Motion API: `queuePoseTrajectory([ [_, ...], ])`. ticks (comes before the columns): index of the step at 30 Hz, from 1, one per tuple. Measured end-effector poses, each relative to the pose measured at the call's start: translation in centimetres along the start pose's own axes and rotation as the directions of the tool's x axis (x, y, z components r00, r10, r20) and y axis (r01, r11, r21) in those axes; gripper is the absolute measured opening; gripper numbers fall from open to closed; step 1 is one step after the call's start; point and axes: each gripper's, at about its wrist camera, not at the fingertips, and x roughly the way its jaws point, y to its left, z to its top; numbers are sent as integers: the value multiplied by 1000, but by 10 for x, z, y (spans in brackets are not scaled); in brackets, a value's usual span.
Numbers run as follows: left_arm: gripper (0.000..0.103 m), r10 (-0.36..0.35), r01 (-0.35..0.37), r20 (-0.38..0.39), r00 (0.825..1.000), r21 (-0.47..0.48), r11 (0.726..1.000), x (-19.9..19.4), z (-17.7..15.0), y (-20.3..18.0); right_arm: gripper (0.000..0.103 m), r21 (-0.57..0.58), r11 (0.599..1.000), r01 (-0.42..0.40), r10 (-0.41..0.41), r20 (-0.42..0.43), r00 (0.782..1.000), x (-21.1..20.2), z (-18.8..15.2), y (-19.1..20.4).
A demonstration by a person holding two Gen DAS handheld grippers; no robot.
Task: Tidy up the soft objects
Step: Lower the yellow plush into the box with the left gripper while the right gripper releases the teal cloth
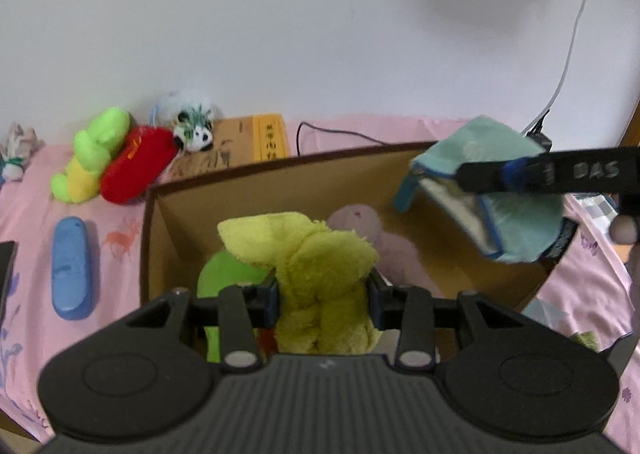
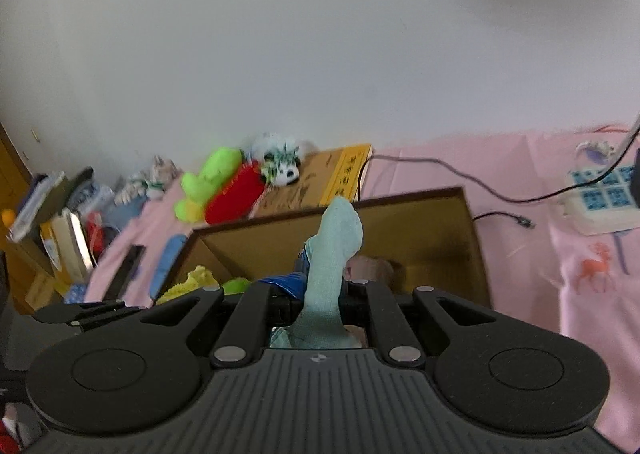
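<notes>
Left gripper (image 1: 324,298) clamps a fluffy yellow towel (image 1: 320,274) over the cardboard box (image 1: 280,189); at two o'clock, the right gripper (image 2: 320,300) pinches a thin teal cloth (image 2: 332,250) above it.

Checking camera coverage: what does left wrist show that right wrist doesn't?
Left wrist only: the left gripper with jaws shut on the yellow towel, and the right gripper's finger from the side.

Right wrist only: the white power strip and the cluttered shelf.

Both: the cardboard box, the light blue cloth in the right gripper, the green plush, the red plush and the panda plush.
</notes>
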Motion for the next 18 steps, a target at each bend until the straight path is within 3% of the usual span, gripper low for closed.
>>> queuePoseTrajectory([
  [6,49,-39,40,-45,998,11,999,17,-4,2,0,-21,1000,4,-5,-55,998,33,-4,6],
  [9,62,-32,34,-59,998,22,999,19,-9,2,1,-41,999,23,-28,-127,991,46,-4,5],
  [11,63,-33,34,-65,997,10,999,18,-10,5,2,-39,998,40,-47,-183,982,49,-5,2],
  [18,67,-19,17,-64,998,-31,999,6,-11,15,2,-47,998,36,-42,-146,988,22,-2,0],
])
